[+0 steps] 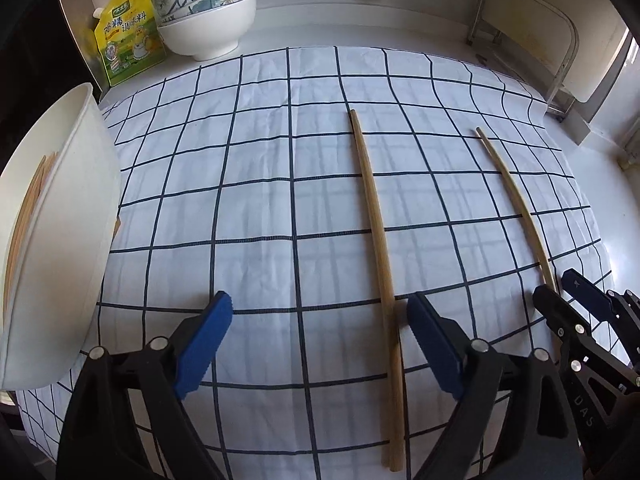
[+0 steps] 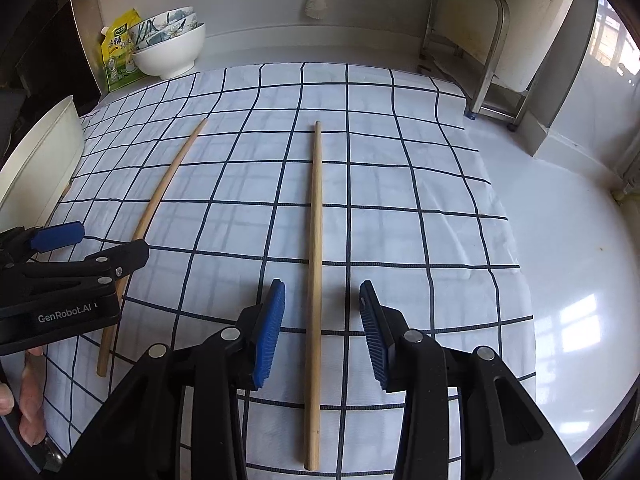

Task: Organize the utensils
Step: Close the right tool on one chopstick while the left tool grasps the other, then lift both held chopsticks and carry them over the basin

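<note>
Now the right gripper (image 2: 322,332) stood open and empty, astride the mid-frame chopstick (image 2: 315,280). Light, stiff, slick wood: best pinched near its thick lower end. The left gripper (image 1: 320,344) gaped empty too.

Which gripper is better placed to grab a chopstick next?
Right. The right gripper is open and straddles the right chopstick. The left gripper, also open, has the left chopstick beside its right finger, not between.
</note>
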Demonstrator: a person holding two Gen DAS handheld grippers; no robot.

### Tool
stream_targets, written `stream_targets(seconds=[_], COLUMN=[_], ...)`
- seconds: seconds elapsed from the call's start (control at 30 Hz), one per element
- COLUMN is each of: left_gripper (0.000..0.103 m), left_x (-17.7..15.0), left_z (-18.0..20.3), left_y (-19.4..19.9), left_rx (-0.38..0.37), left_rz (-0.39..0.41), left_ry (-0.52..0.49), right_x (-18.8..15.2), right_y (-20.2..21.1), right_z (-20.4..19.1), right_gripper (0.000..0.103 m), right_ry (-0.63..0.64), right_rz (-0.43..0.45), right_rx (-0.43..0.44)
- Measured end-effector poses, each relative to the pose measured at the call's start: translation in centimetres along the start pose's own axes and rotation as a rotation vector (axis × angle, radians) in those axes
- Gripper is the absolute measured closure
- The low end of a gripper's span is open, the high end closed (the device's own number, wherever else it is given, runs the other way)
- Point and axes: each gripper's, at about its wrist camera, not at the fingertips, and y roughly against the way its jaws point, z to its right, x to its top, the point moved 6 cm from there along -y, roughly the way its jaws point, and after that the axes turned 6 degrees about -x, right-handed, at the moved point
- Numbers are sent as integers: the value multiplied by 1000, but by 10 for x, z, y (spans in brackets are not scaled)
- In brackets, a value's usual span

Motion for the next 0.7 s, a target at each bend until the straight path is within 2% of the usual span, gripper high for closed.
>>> stream_targets(seconds=[0.07,0.1,0.17,0.2,0.23,0.5,0.7], left_gripper=[45,51,75,83,95,96,96], left_x=[1,2,2,2,1,-8,-3], left_z=[8,11,16,18,19,11,1], left_y=[3,5,7,8,8,18,60], left_rx=[-13,-25,-40,-47,-55,-103,-135], left_rz=[9,13,24,23,17,-30,5], left_ry=[-22,-33,-52,-53,-53,-40,-61], right_x=[1,1,1,1,2,4,17], right_y=[0,1,1,1,1,13,46], right_z=[-4,-7,-12,-14,-14,-6,-19], right_gripper=[77,84,92,96,96,97,97], right_ry=[14,27,52,54,50,-58,-91], right_rz=[5,9,18,18,14,-25,4], right_rx=[8,12,18,19,20,89,125])
